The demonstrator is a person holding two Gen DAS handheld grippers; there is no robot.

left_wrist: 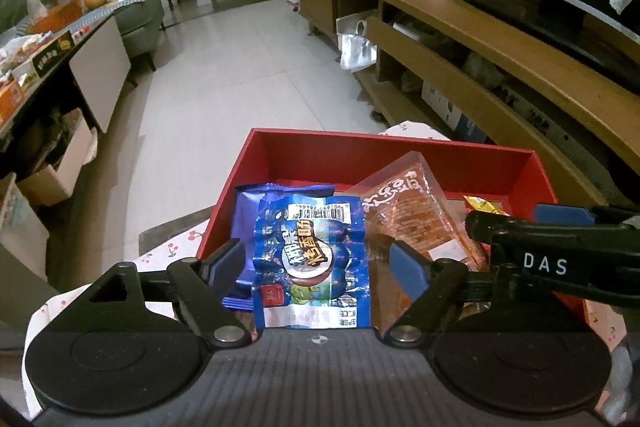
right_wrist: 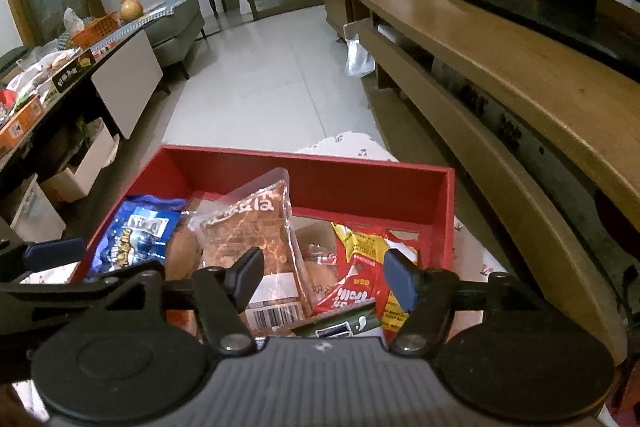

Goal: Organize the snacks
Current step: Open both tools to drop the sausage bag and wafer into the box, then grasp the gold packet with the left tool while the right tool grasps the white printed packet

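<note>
I hold both grippers low over a red box (left_wrist: 400,151) that sits on a tabletop covered with a cherry-print cloth (left_wrist: 176,247). The left gripper (left_wrist: 318,259) has its fingers spread wide, pinching nothing. Between those fingers, and just past their tips, lies a blue sausage packet (left_wrist: 310,255), flat and face up inside the box. I cannot tell whether the fingers touch it. Just to the right of the left fingers lies an orange-brown snack bag (left_wrist: 416,211), tilted against the other contents. The right gripper (right_wrist: 324,277) also has its fingers spread apart and empty. Between them I see the lower end of that same orange-brown bag, a red and yellow packet (right_wrist: 360,267) near the right finger, and a dark green wrapper (right_wrist: 344,325) close under the gripper body. Beyond the left finger, brown round snacks show under the bags, too hidden to name.

I judge the task well along: several snacks are already in the box, though loosely heaped, not lined up. The far strip of the box, beyond all the fingertips, shows bare red floor. No loose snacks show on the visible cloth; what lies behind the grippers I cannot see.
</note>
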